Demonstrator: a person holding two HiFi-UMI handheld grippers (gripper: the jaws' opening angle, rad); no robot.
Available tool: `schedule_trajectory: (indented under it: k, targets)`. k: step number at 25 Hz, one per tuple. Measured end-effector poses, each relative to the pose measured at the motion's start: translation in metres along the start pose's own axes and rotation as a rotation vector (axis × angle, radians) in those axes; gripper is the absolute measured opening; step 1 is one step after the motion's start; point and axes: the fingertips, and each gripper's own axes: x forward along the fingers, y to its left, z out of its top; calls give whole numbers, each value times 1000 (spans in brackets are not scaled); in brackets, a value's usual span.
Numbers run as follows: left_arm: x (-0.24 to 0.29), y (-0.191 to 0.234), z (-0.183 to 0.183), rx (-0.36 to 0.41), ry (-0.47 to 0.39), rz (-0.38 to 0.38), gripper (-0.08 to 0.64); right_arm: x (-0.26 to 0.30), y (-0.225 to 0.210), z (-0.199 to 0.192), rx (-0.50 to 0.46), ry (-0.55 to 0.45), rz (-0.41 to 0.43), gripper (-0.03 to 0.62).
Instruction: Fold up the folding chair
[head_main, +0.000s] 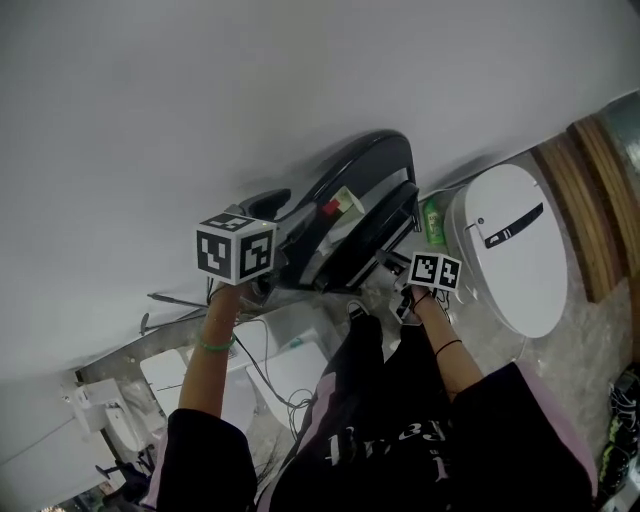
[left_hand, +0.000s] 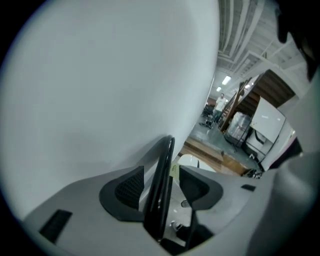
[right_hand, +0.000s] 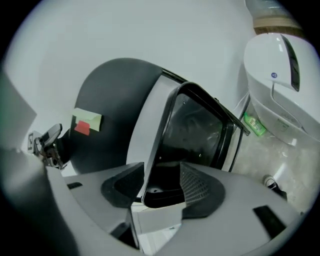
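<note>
The black folding chair (head_main: 350, 215) leans flat against the white wall (head_main: 200, 110), its seat closed up against the back. My left gripper (head_main: 262, 280) is at the chair's left end, under its marker cube. In the left gripper view the chair's thin black rim (left_hand: 162, 170) runs between the pads (left_hand: 129, 189) with a gap on each side, so the left gripper (left_hand: 164, 192) is open. My right gripper (head_main: 400, 285) is at the chair's lower right frame. The right gripper (right_hand: 161, 187) is open around the seat's pale edge (right_hand: 152, 145), without pressing on it.
A white oval lidded appliance (head_main: 510, 245) stands right of the chair, with a green bottle (head_main: 433, 222) between them. A wooden panel (head_main: 585, 200) lies at the far right. White boxes and cables (head_main: 290, 370) lie on the floor by my legs.
</note>
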Motion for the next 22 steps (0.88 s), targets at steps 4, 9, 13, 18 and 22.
schedule_trajectory:
  k: [4,9,13,18,22]
  targets:
    - [-30,-29,3,-128,-139,-42,219,-31,29,1,-109,22,78,225]
    - [-38,-63,-33,-153,-152,22,204,-65,59,0,-228,48,148,222]
    - [-38,-91,-65,-196,-160,95,104,-91,71,-9,-256,87,183,202]
    - [-33,-127,-113,-310,-163,157,61,-102,82,-24,-384,134,185,159]
    - [-36,-147,-151,-301,-130,203,18,-101,88,-45,-360,143,207,90]
